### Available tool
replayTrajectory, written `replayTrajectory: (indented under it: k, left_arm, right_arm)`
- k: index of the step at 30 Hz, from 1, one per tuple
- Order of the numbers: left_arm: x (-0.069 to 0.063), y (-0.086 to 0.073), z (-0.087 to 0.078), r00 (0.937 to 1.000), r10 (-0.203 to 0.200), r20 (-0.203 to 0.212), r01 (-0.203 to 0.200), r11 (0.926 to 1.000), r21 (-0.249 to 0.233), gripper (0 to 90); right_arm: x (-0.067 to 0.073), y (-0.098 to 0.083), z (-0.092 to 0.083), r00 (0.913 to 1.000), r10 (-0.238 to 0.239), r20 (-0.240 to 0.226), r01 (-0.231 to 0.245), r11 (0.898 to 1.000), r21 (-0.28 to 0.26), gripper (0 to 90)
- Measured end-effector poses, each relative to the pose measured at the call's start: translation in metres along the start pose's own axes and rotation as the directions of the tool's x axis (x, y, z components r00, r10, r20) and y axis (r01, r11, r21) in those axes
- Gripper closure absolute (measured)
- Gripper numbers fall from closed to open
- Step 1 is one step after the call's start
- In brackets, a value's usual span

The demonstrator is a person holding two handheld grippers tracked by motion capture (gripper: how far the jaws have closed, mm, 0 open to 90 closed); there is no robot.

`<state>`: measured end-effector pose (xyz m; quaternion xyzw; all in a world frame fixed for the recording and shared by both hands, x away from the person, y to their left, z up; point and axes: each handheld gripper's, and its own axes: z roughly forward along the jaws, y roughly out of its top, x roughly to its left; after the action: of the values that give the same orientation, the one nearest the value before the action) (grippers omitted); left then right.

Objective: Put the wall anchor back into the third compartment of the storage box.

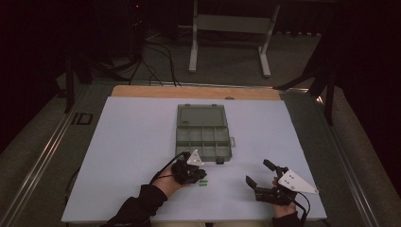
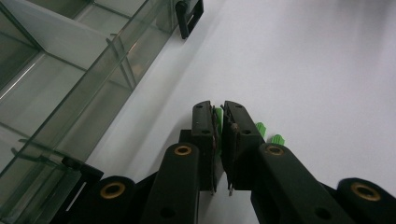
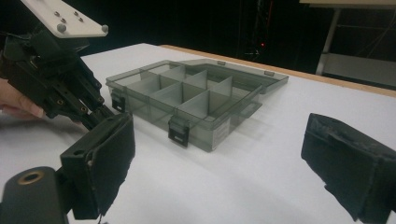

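jaws of left gripper clenched together at lower centre of left gripper view, nothing seen between pads; two small green pieces lie on white surface just beside right-hand jaw. high view: left gripper at lower centre, green pieces just right of it, below open clear compartment box at frame centre. right gripper at lower right, well apart from box, jaws released and spread wide, holding nothing. right gripper view: box at centre, lid flat behind it.
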<state>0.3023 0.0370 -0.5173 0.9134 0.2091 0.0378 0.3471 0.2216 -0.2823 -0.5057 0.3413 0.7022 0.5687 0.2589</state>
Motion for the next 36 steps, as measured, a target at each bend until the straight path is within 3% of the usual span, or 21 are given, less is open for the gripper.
replayTrajectory:
  k: [6, 16, 21, 27, 35, 36]
  left_arm:
    - [0.000, 0.002, -0.007, 1.0000, -0.001, 0.003, 0.001, 0.9999, -0.014, 83.1]
    - [0.005, 0.024, -0.044, 0.9996, -0.025, -0.010, 0.024, 0.9923, -0.121, 83.1]
    - [0.012, 0.036, -0.055, 0.9991, -0.033, -0.026, 0.028, 0.9887, -0.147, 83.2]
    - [0.023, 0.051, -0.062, 0.9963, -0.065, -0.056, 0.055, 0.9865, -0.154, 83.1]
    - [0.039, 0.067, -0.059, 0.9892, -0.123, -0.080, 0.107, 0.9772, -0.184, 83.1]
    - [0.043, 0.072, -0.058, 0.9856, -0.144, -0.088, 0.126, 0.9744, -0.186, 83.1]
  right_arm:
    - [0.000, 0.000, 0.000, 1.0000, 0.003, 0.003, -0.003, 1.000, -0.003, 9.7]
    - [0.000, 0.000, 0.000, 1.0000, 0.004, 0.004, -0.004, 1.000, -0.003, 9.7]
    - [0.000, 0.000, 0.000, 1.0000, 0.003, 0.005, -0.003, 1.000, -0.002, 9.7]
    - [0.000, 0.000, 0.000, 1.0000, 0.003, 0.005, -0.003, 1.000, -0.003, 9.7]
    - [-0.001, 0.000, 0.000, 1.0000, 0.004, 0.005, -0.004, 1.000, -0.004, 9.7]
    - [-0.001, 0.000, 0.000, 1.0000, 0.002, 0.005, -0.002, 1.000, -0.003, 9.7]
